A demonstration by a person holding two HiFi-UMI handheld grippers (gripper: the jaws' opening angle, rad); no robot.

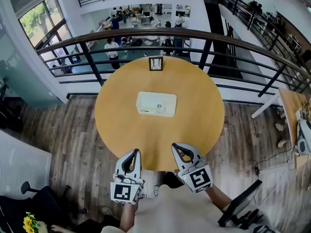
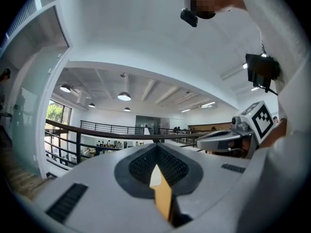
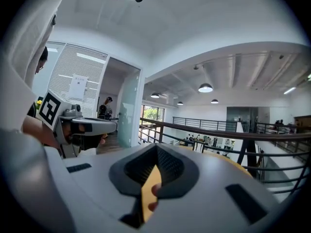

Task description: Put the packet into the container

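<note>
- The pale, flat rectangle in the middle of the table [image 1: 204, 115] is most likely the packet [image 1: 156, 104], though it is too small here to be sure. It lies flat and alone, well apart from both grippers.
- A small dark-rimmed box [image 1: 155, 63], probably the container, stands at the table's far edge, beyond the packet and near the railing [image 1: 194, 35].
- The packet looks thin and light, likely soft and a little slippery, so it may buckle or slide if it is pushed.
- A short edge or a corner seems the best place to pinch it. Its flat face offers the jaws nothing to close on.
- The left gripper [image 1: 135, 152] hangs over the table's near edge. Its own view shows the jaws together with nothing between them.
- The right gripper [image 1: 176, 146] is just beside it, jaws likewise closed and empty.
- The table is round, smooth, yellow-brown wood, and these two things are all that is on it.
- It stands on a plank floor [image 1: 63, 144] by a balcony rail. People [image 1: 112, 46] move about on the level below, and the corner of a second table [image 1: 290, 106] shows at the right.
</note>
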